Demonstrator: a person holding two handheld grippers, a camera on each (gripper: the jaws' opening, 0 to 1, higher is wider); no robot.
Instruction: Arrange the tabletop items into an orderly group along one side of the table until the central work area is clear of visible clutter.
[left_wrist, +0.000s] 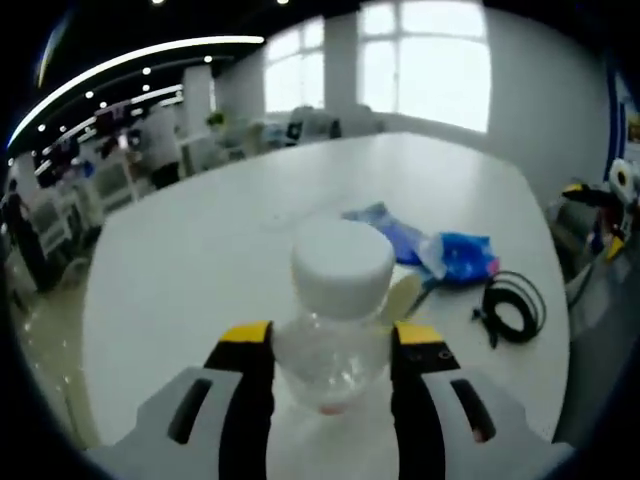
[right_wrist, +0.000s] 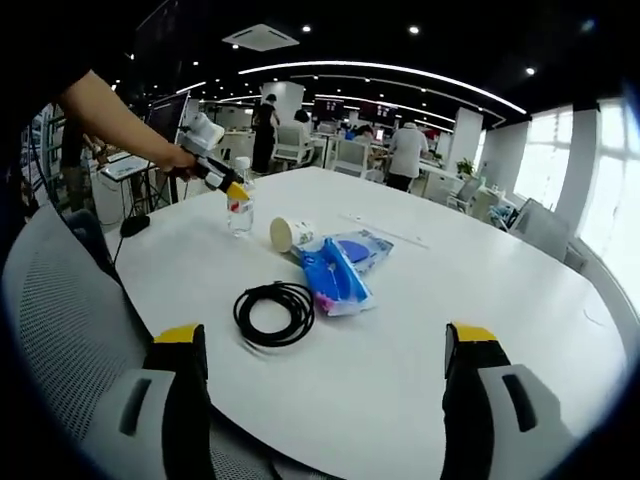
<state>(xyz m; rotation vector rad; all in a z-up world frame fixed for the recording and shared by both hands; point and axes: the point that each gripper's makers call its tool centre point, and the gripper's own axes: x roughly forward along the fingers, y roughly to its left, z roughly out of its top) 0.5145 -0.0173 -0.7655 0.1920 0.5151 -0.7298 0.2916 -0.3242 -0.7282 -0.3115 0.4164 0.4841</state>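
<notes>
We see our left gripper (left_wrist: 331, 360) with its two yellow-tipped jaws closed on the sides of a clear plastic bottle with a white cap (left_wrist: 338, 315). The bottle stands up tall on the big white table (left_wrist: 200, 250), near one edge. In the right gripper view the bottle (right_wrist: 239, 205) is far off to the left, so our left hand is the near one. Going right, a paper cup (right_wrist: 287, 234) lies on its side; we cannot tell if anything is in it. Next lie blue plastic packs (right_wrist: 340, 265) and a coiled black cable (right_wrist: 274, 313). Our right gripper (right_wrist: 325, 350) hangs wide open, holding nothing.
</notes>
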